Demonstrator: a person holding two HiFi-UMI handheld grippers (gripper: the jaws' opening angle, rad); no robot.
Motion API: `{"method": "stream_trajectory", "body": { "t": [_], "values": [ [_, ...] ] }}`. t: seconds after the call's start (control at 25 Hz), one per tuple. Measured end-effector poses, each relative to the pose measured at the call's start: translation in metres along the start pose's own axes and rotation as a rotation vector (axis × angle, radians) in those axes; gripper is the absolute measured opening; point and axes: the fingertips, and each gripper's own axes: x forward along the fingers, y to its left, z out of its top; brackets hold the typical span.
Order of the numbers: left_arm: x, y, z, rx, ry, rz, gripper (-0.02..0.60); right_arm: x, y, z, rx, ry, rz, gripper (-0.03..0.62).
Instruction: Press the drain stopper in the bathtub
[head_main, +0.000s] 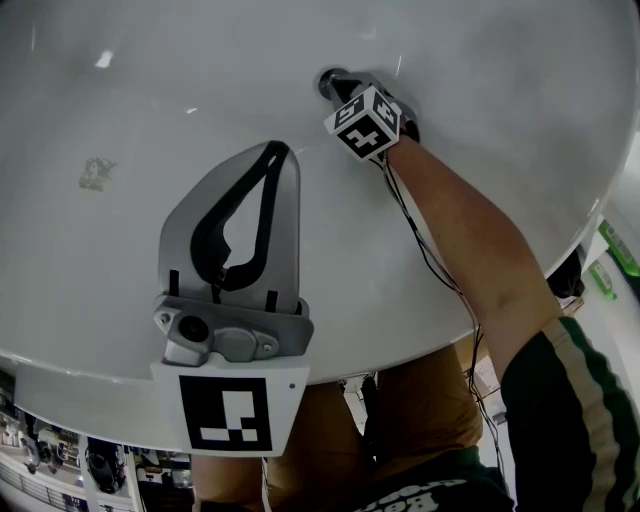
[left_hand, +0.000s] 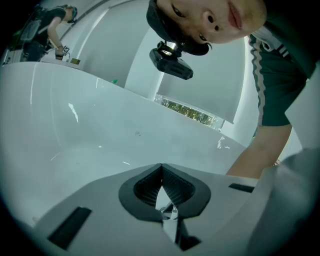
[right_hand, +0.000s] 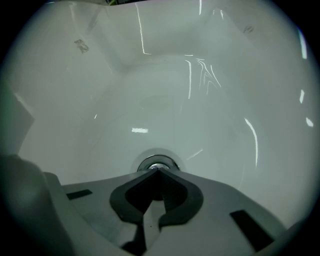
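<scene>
The chrome drain stopper (head_main: 328, 82) sits at the bottom of the white bathtub (head_main: 120, 90), at the top middle of the head view. My right gripper (head_main: 338, 90) points steeply down onto it, shut, with nothing between its jaws. In the right gripper view the closed tips (right_hand: 156, 170) rest at the near edge of the stopper (right_hand: 157, 162); I cannot tell whether they press it. My left gripper (head_main: 280, 150) hovers over the tub's near wall, shut and empty. In the left gripper view its tips (left_hand: 161, 166) meet in front of the tub wall (left_hand: 90, 130).
A faint sticker mark (head_main: 97, 172) shows on the tub's left slope. The tub's near rim (head_main: 90, 385) runs across the bottom of the head view, with the person's legs (head_main: 420, 400) behind it and shelves of small items (head_main: 60, 460) at the lower left.
</scene>
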Motion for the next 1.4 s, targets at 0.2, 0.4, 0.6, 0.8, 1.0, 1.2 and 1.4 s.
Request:
{"method": "stream_trajectory", "body": {
  "t": [0.2, 0.4, 0.6, 0.8, 1.0, 1.2, 1.4],
  "values": [
    [0.001, 0.0, -0.002, 0.012, 0.012, 0.006, 0.008, -0.01, -0.001, 0.003, 0.005, -0.007, -0.004, 0.012],
    [0.0, 0.0, -0.003, -0.004, 0.017, 0.01, 0.008, -0.013, 0.002, 0.003, -0.023, 0.003, -0.021, 0.012],
    [0.002, -0.002, 0.0, 0.005, 0.007, -0.009, 0.008, -0.013, -0.001, 0.003, 0.003, -0.005, -0.013, 0.012],
    [0.002, -0.002, 0.001, 0.009, 0.007, -0.008, 0.008, -0.013, -0.001, 0.004, -0.05, -0.003, -0.012, 0.012],
    [0.003, 0.0, 0.002, 0.03, 0.002, 0.002, 0.008, -0.017, 0.006, 0.004, -0.076, -0.003, 0.042, 0.176],
    [0.002, 0.0, -0.005, 0.054, 0.013, -0.017, 0.008, -0.034, 0.011, 0.008, -0.076, -0.033, 0.05, 0.179],
    [-0.001, -0.007, -0.007, 0.047, 0.061, -0.026, 0.008, -0.07, 0.003, 0.023, -0.059, -0.07, 0.063, 0.179]
  ]
}}
